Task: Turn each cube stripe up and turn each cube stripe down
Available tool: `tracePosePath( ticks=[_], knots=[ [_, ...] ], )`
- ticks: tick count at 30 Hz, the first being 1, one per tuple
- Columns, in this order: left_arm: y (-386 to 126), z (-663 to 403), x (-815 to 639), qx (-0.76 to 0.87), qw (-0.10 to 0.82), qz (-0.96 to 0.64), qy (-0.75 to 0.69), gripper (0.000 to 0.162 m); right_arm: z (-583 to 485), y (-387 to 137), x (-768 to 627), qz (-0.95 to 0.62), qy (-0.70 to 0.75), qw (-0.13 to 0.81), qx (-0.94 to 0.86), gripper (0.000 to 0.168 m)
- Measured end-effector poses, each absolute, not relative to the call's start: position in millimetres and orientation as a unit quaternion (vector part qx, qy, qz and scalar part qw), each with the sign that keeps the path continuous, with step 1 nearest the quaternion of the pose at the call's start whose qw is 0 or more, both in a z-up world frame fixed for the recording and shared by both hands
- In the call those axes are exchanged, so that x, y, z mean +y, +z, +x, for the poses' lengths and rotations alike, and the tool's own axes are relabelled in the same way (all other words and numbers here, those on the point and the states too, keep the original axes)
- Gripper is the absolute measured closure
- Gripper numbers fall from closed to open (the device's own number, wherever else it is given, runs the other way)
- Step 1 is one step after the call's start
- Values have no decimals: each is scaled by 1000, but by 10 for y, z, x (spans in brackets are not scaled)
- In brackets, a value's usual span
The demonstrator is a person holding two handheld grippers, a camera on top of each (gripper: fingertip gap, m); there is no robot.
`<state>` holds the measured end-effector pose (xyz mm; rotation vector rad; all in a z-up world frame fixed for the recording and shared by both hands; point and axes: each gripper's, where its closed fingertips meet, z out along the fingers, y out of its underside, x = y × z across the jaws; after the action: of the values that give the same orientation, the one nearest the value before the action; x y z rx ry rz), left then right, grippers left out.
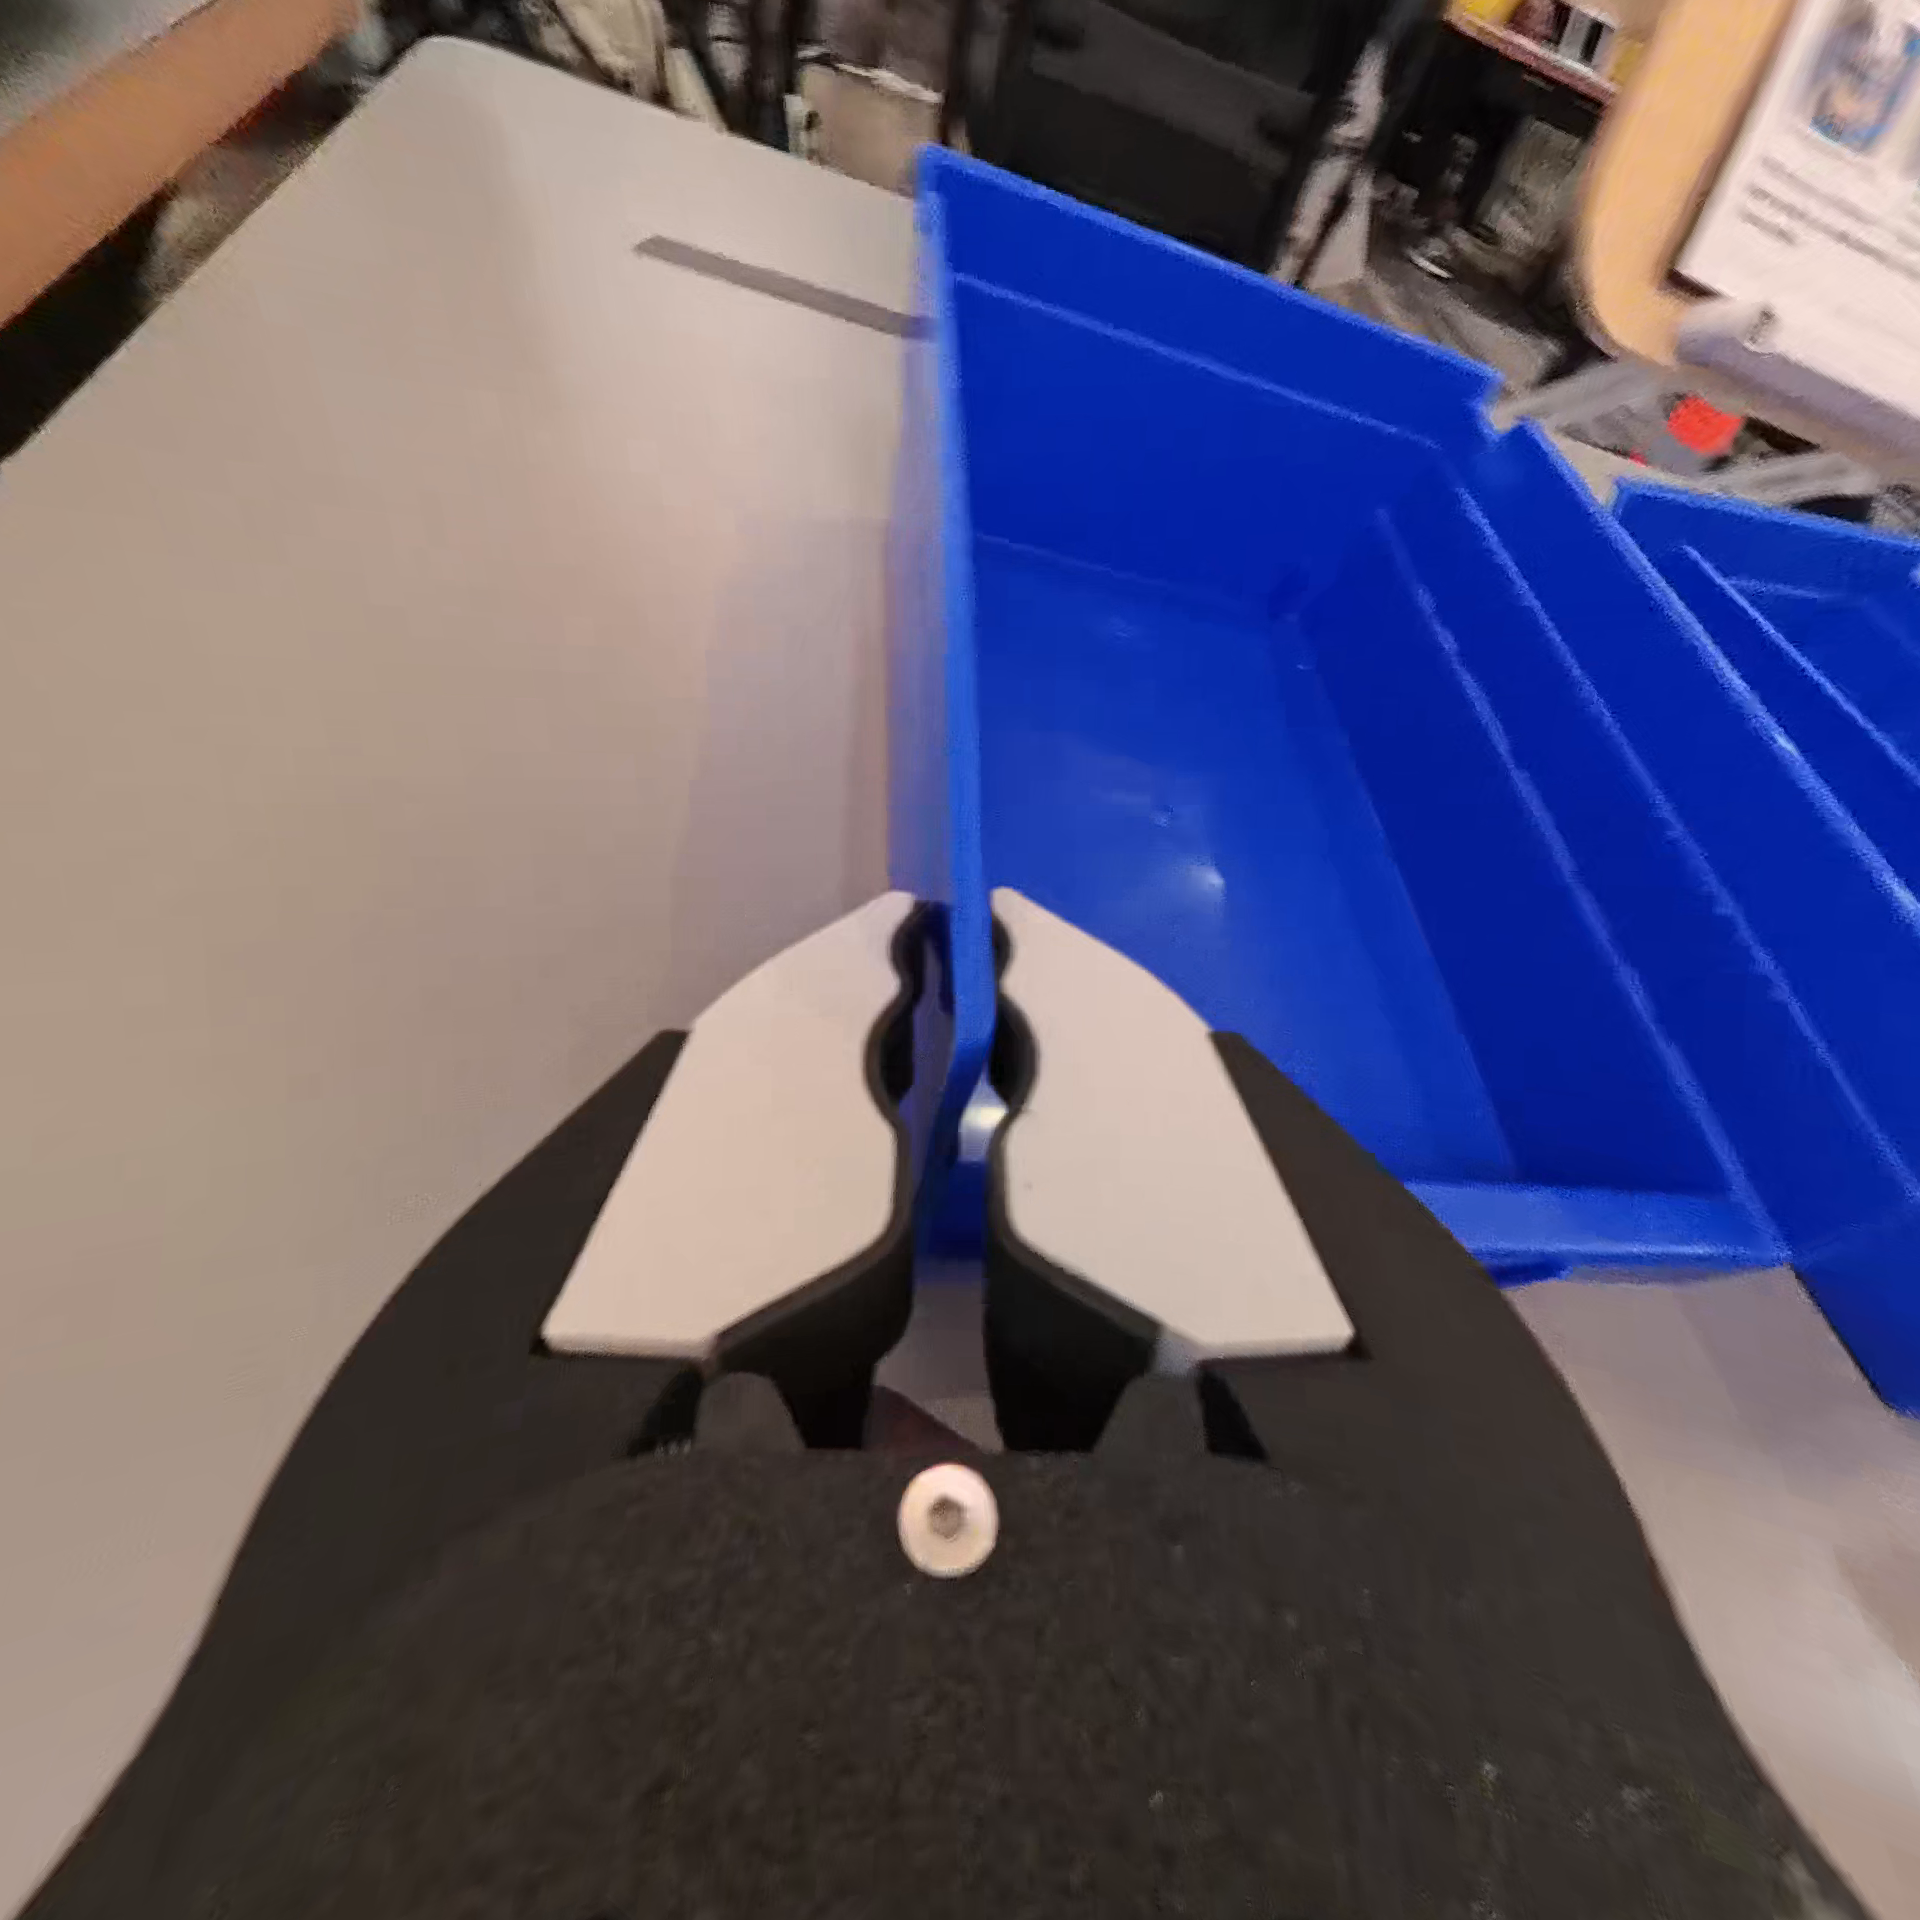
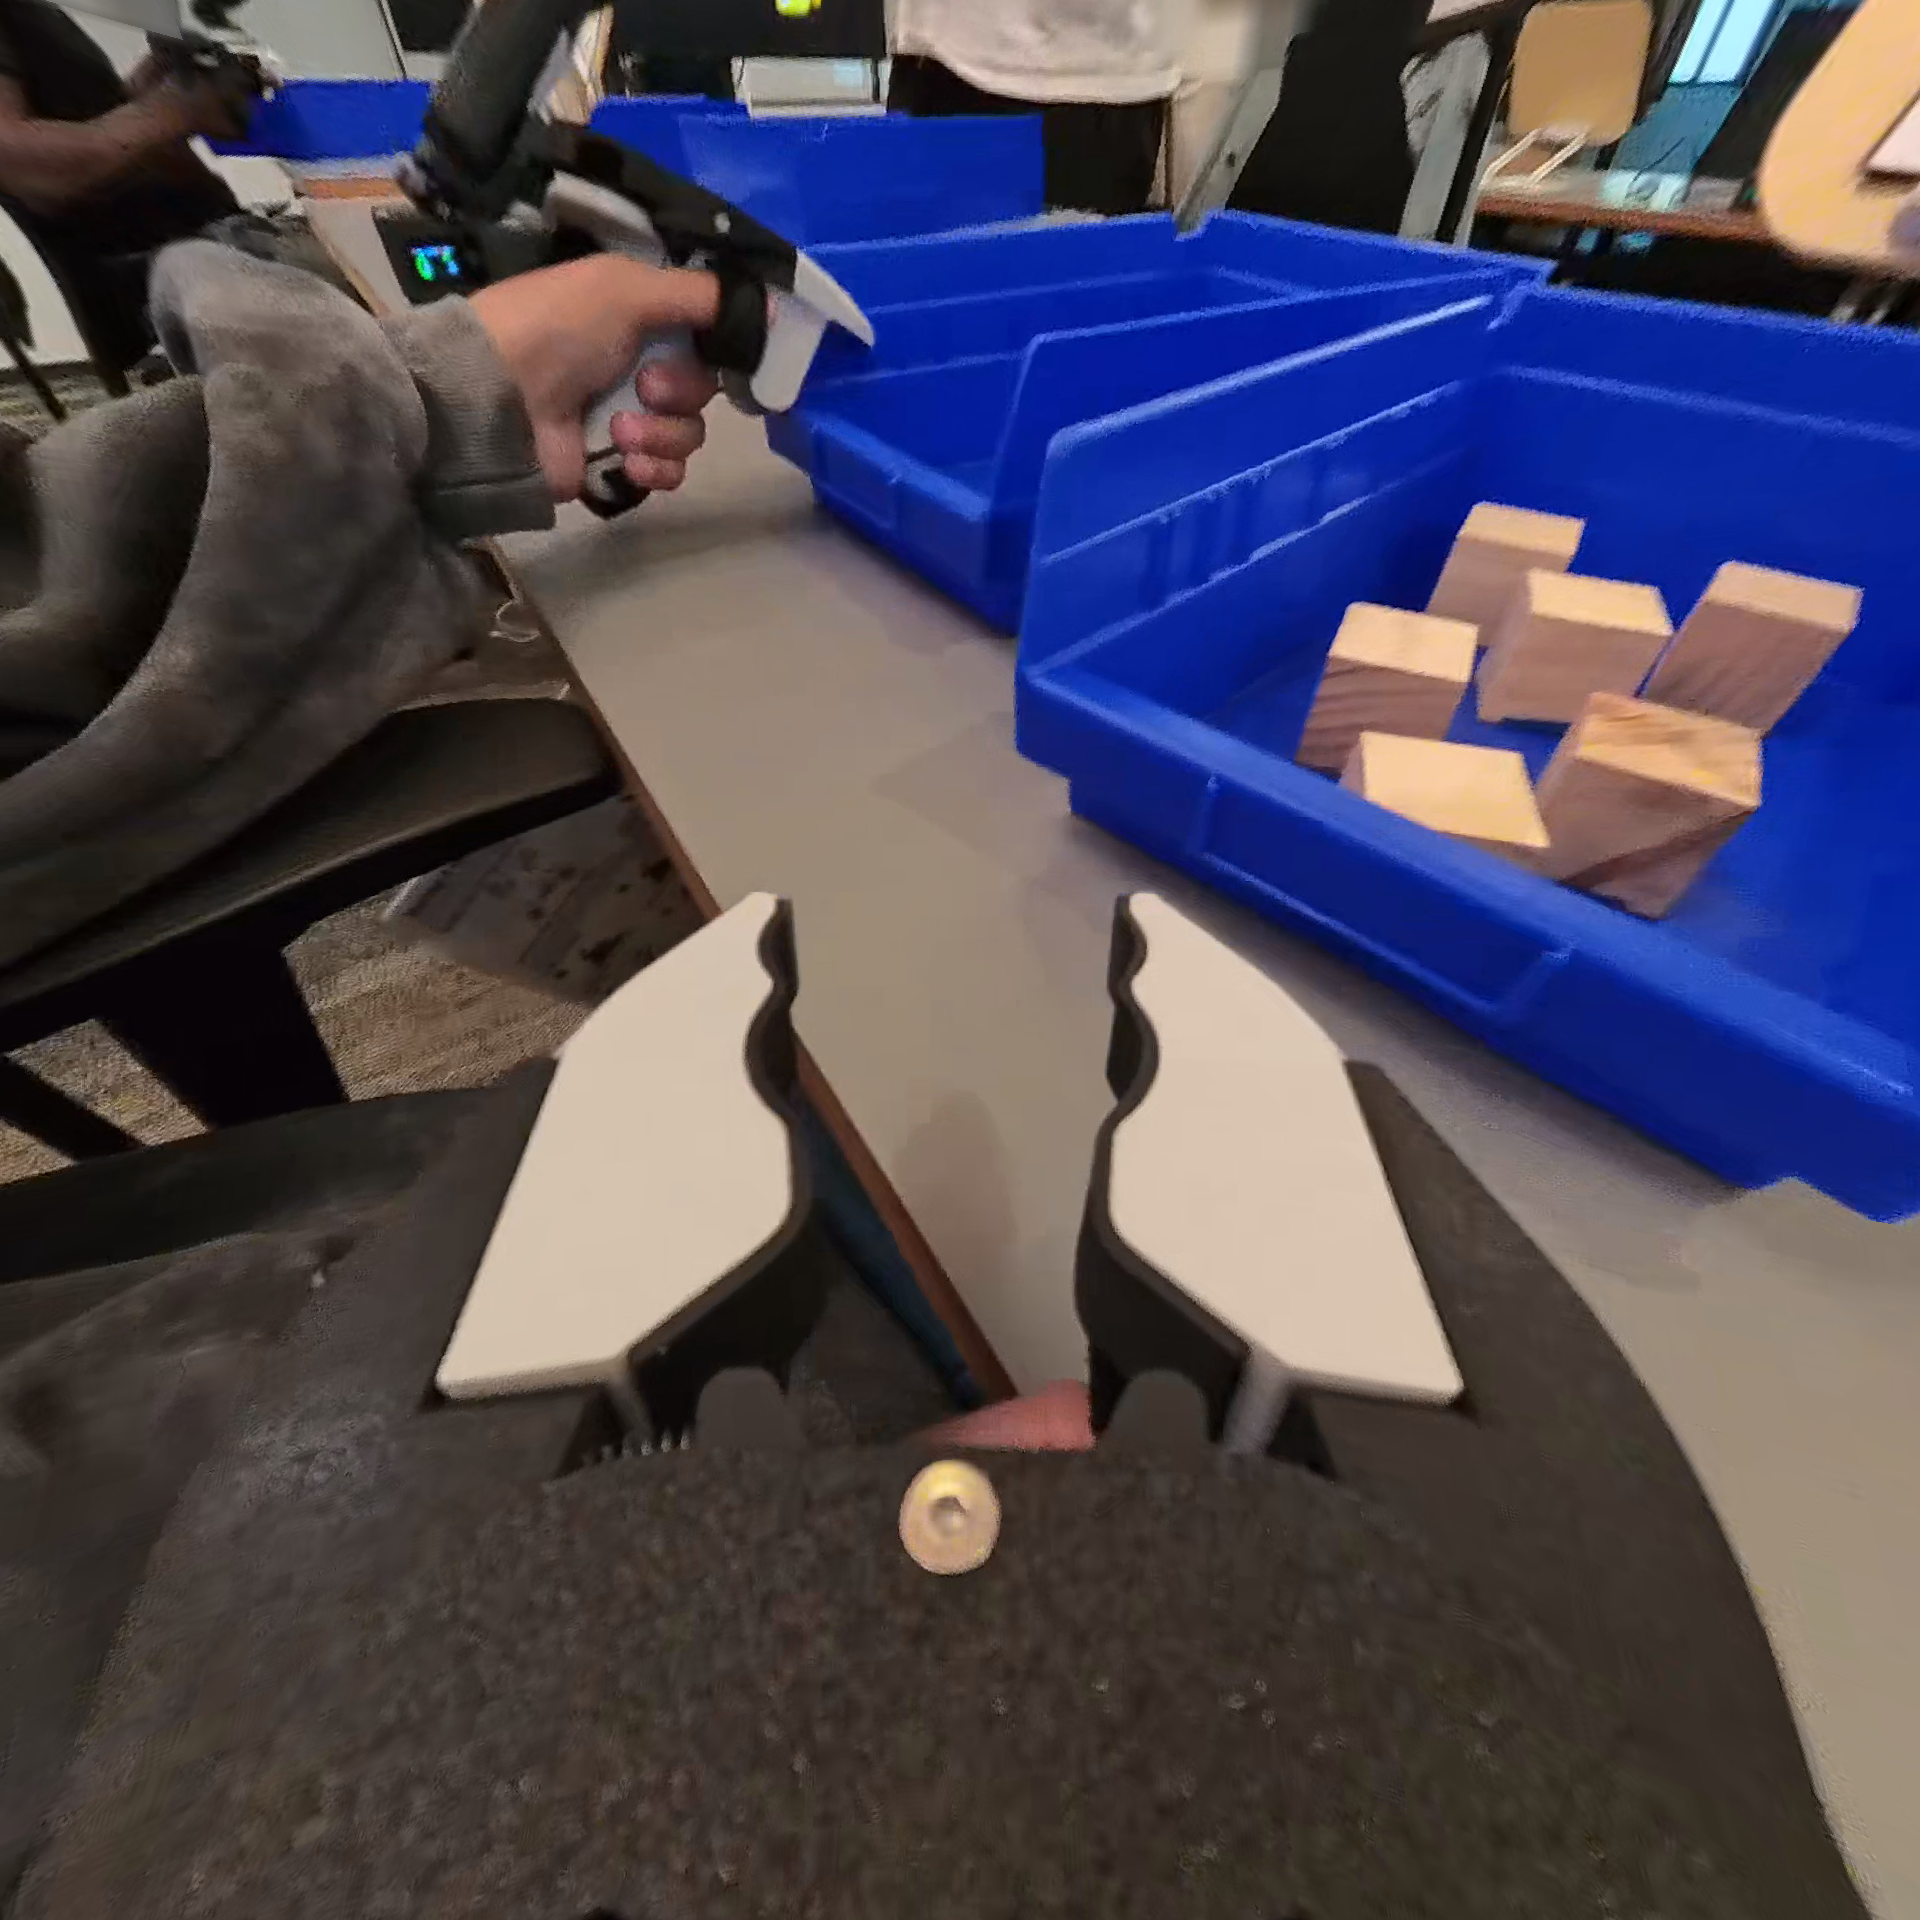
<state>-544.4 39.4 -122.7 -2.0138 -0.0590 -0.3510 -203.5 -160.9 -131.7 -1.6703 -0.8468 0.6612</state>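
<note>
The right gripper [image 2: 945, 914] hangs over the near edge of the tabletop [image 2: 831, 727], its fingers [image 2: 1226, 1143] spread with nothing between them. From those fingers the cubes [image 2: 1558, 707] lie at about two o'clock, six wooden blocks bunched on the floor of the near bin [image 2: 1351, 862], beyond its low front lip. No stripe shows on any face visible from here, so I cannot tell which way up each one sits.

Farther off, at eleven o'clock, the left gripper [image 2: 821, 332] sits at the near corner of the far bin [image 2: 935, 499]. In its own view its fingers [image 1: 1101, 1091] are pinched on the left wall of that empty bin, one inside and one outside.

By my reading the right gripper is the nearer to the cubes and the free one, so the coming reach is its own: forward and right over the lip.
</note>
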Motion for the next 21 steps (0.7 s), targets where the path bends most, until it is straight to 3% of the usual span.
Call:
tracePosePath(
  ticks=[5,9,18,20,21],
  knots=[
    [-1229,-5449,-153,-31,534,-842,-63,158,-2305,-1321,-1614,-733,301,499,-352,131],
    [-1227,-5428,-863,-89,553,-828,-19,154,-2703,-1299,-1502,-747,305,483,-340,135],
    [-1235,-5345,-1721,-103,569,-816,30,150,-3640,-1229,-853,-764,255,517,-292,127],
    [-1224,-5335,-1747,-103,572,-813,33,150,-3843,-1230,-766,-762,273,503,-302,133],
    [-1216,-5356,-1760,-106,572,-812,55,151,-3912,-1212,-757,-770,290,487,-294,152]
  ],
)
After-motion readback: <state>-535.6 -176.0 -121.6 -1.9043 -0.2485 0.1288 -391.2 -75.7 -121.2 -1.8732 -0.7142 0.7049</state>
